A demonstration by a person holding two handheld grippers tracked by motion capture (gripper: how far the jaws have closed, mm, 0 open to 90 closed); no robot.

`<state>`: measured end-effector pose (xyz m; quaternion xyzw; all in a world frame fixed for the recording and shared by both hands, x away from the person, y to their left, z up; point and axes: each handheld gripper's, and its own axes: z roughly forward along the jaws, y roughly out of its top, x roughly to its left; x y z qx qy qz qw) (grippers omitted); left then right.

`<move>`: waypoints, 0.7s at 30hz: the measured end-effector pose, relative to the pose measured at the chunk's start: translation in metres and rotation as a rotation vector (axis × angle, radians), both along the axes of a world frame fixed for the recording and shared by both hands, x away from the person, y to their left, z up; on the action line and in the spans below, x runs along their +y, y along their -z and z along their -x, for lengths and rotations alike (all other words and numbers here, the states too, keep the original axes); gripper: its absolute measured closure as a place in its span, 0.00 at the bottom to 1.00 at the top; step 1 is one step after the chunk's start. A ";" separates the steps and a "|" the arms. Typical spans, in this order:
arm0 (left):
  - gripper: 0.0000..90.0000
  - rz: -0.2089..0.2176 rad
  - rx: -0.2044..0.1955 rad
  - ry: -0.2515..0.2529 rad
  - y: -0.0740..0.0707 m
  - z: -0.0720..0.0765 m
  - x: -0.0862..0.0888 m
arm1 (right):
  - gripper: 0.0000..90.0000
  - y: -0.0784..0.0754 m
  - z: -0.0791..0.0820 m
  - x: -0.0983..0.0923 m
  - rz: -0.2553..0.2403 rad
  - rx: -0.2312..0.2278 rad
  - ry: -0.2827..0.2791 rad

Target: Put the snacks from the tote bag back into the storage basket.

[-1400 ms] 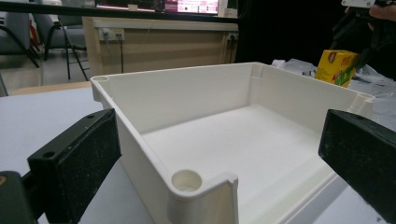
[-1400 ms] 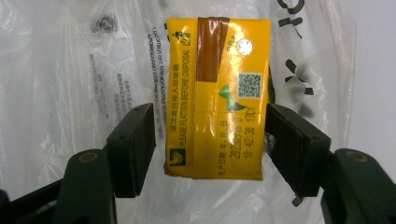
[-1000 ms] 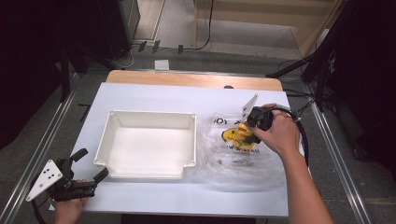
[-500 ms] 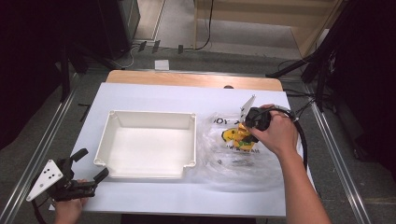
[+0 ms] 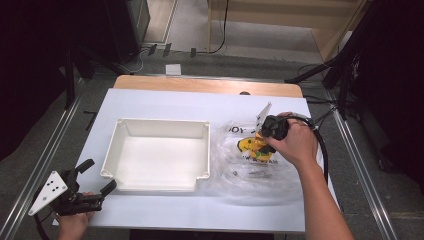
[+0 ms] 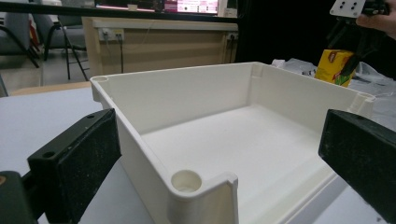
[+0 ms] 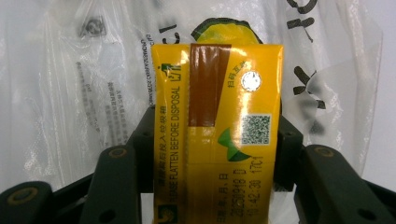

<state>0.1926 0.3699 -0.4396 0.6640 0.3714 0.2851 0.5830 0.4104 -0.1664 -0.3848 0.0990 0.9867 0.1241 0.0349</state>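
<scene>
So the right gripper [image 5: 261,141] has just closed its jaws on the yellow juice carton [image 7: 217,130], pinching both sides, over the clear plastic bag [image 5: 250,170] near the table's right edge. Left gripper [image 5: 95,177] sits wide open, holding nothing, at the white tray's [image 5: 157,125] front left corner.

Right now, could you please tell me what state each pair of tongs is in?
Left tongs: open, holding nothing, beside the white tray.
Right tongs: just closed on the yellow drink carton.

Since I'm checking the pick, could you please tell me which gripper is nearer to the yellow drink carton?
Right. The right gripper is shut on the yellow drink carton; the left gripper rests beyond the white plastic tray.
</scene>
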 end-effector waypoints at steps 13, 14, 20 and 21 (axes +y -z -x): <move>0.00 -0.002 -0.001 0.001 0.000 0.000 0.000 | 0.59 -0.002 0.000 0.003 0.007 -0.008 -0.022; 0.00 -0.002 0.000 0.001 0.000 0.000 0.000 | 0.59 -0.003 0.000 0.003 0.014 -0.009 -0.024; 0.00 0.000 0.000 0.001 0.000 0.000 0.000 | 0.59 -0.010 0.001 0.005 -0.003 -0.018 -0.030; 0.00 0.000 -0.001 0.002 0.000 0.000 0.000 | 0.59 -0.014 0.002 0.006 0.001 -0.019 -0.024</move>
